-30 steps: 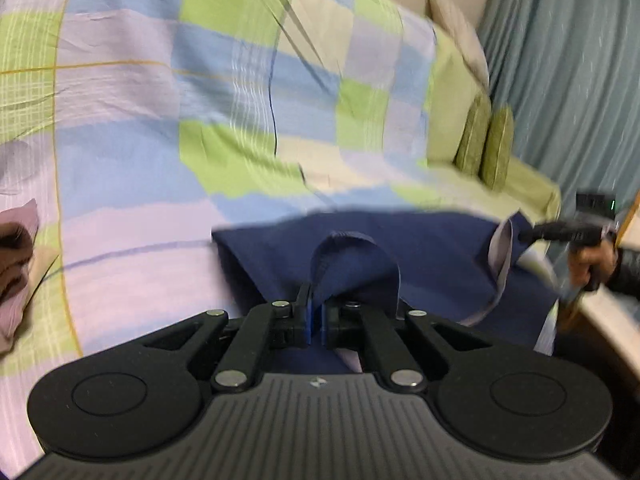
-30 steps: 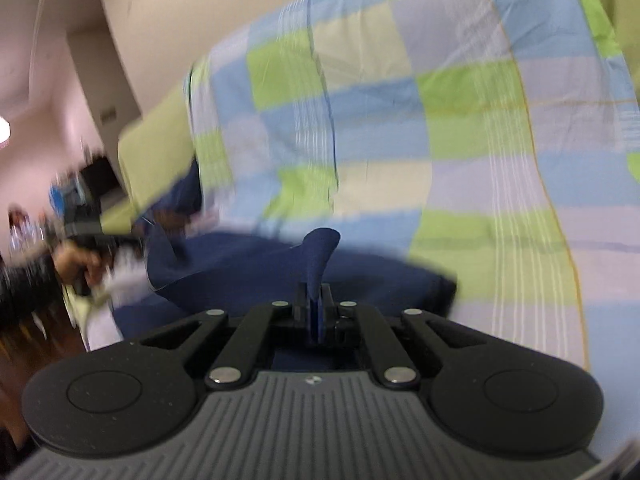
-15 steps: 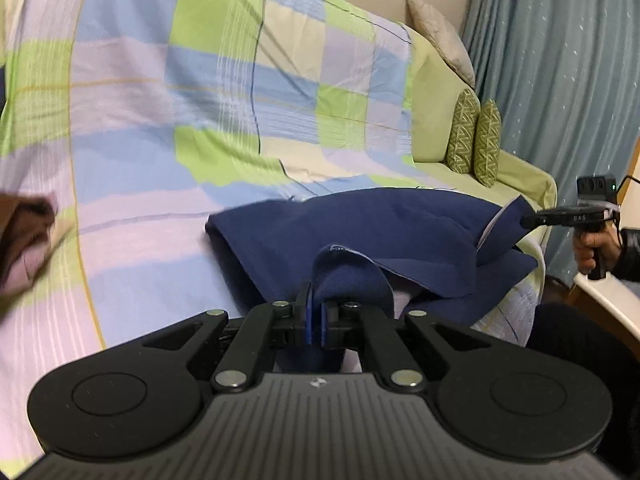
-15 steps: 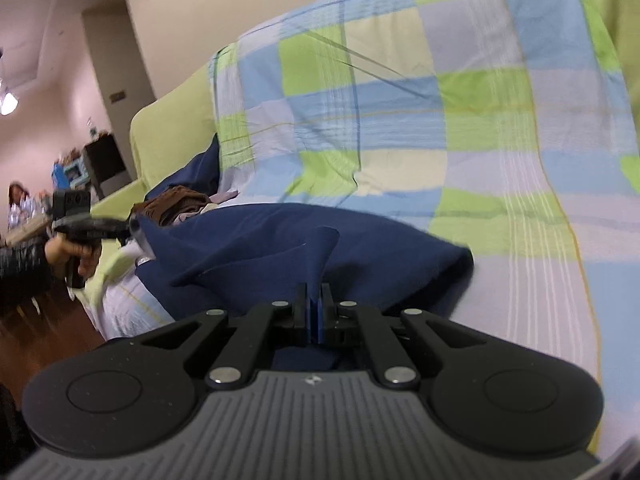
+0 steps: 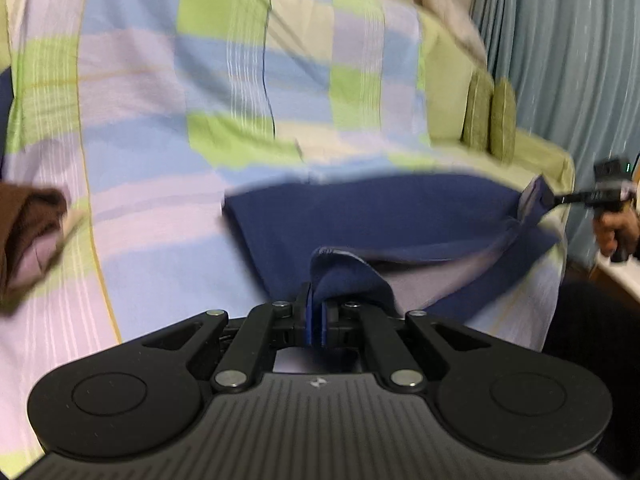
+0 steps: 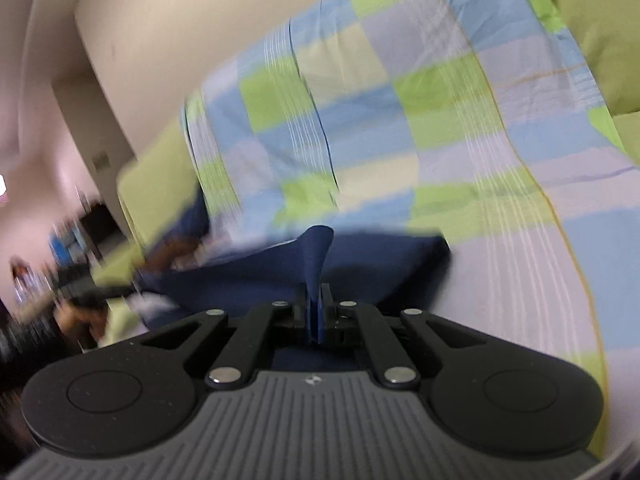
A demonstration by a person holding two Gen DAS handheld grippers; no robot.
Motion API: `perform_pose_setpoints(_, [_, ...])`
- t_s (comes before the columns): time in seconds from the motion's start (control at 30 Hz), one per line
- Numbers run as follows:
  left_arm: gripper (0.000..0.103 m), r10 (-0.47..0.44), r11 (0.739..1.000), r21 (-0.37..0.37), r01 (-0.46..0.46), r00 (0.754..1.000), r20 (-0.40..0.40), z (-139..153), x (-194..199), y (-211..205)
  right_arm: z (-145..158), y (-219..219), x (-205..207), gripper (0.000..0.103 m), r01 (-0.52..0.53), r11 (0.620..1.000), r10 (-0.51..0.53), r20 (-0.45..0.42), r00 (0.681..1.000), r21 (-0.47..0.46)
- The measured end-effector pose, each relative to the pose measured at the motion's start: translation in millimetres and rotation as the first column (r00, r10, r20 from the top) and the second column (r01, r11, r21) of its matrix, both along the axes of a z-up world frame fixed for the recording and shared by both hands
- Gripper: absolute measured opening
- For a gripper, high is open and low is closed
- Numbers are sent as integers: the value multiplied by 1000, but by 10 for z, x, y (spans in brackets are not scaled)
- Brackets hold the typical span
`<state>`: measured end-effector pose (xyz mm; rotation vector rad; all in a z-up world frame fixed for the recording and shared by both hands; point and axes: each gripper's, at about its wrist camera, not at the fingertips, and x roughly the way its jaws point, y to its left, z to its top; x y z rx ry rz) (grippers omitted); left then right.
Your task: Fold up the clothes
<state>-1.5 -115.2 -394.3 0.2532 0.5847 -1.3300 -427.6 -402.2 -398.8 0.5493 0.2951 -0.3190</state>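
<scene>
A navy blue garment [image 5: 380, 216] lies spread on a sofa draped with a checked blue, green and lilac sheet [image 5: 200, 100]. My left gripper [image 5: 316, 316] is shut on a bunched edge of the cloth right in front of the camera. In the left wrist view the right gripper [image 5: 548, 199] pinches the garment's far corner at the right, held by a hand [image 5: 616, 228]. In the right wrist view my right gripper [image 6: 316, 316] is shut on a raised navy fold, with the garment [image 6: 380, 264] stretching off to the left.
A brown and pink pile of clothes [image 5: 28, 232] sits on the sheet at the left. Green cushions [image 5: 488, 116] lean at the sofa's right end before a teal curtain [image 5: 568, 60]. A blurred room with dark furniture [image 6: 80, 240] lies beyond the sofa's left end.
Both grippers have moved along the sofa with the navy cloth, pulling it flatter and more spread across the sheet. Both grips stay closed. The current frames are blurred by motion.
</scene>
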Motion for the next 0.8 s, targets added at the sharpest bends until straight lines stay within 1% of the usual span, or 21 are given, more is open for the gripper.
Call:
perform_pose_setpoints(0.03, [1, 9, 1000, 0, -9, 1000, -4, -24, -16, 30, -46, 20, 2, 3, -4, 1000, 4, -18, 1000, 0])
perform_pose_setpoints(0.07, [3, 20, 1000, -5, -20, 1000, -7, -25, -23, 66, -100, 49, -6, 3, -5, 1000, 5, -39, 999, -6])
perform_pose_setpoints(0.13, [6, 39, 999, -3, -39, 999, -2, -7, -33, 130, -147, 76, -44, 3, 9, 1000, -9, -50, 999, -2])
perform_pose_setpoints(0.17, [11, 46, 999, 6, -46, 999, 6, 4, -38, 167, -167, 88, -64, 3, 17, 1000, -17, -53, 998, 1])
perform_pose_setpoints(0.3, [11, 87, 995, 38, -89, 996, 35, 68, -42, 329, -133, 207, -267, 6, 108, 994, -109, -71, 992, -14])
perform_pose_setpoints(0.37, [10, 119, 992, 28, -121, 991, 55, 148, -67, 408, -76, 278, -355, 7, 166, 986, -168, -67, 984, -30])
perform_pose_setpoints(0.43, [11, 124, 992, -2, -124, 990, 74, 246, -119, 422, 16, 377, -389, 9, 212, 976, -215, -48, 975, -50])
perform_pose_setpoints(0.47, [11, 117, 993, -18, -116, 990, 83, 295, -152, 403, 40, 400, -385, 9, 218, 974, -220, -43, 975, -56])
perform_pose_setpoints(0.5, [16, 104, 994, -30, -102, 990, 90, 331, -183, 356, 109, 472, -350, 9, 218, 973, -220, -25, 975, -77])
perform_pose_setpoints(0.53, [18, 91, 995, -39, -87, 991, 96, 357, -208, 300, 213, 582, -257, 9, 202, 974, -203, 3, 979, -105])
perform_pose_setpoints(0.6, [25, 53, 997, -57, -47, 993, 105, 406, -263, 124, 307, 681, -34, 13, 152, 983, -149, 33, 988, -107])
perform_pose_setpoints(0.67, [26, 25, 998, -65, -18, 994, 106, 405, -276, -82, 338, 731, 249, 15, 102, 989, -99, 30, 995, -109])
perform_pose_setpoints(0.7, [26, 17, 998, -54, -11, 995, 103, 379, -260, -156, 338, 736, 348, 15, 81, 991, -79, 28, 996, -105])
perform_pose_setpoints(0.77, [26, -6, 1000, -17, 8, 996, 90, 288, -234, -358, 282, 729, 684, 15, 32, 996, -34, -12, 999, -86])
perform_pose_setpoints(0.8, [26, -18, 1000, 10, 17, 996, 82, 242, -226, -411, 260, 728, 784, 15, 16, 997, -19, -33, 999, -81])
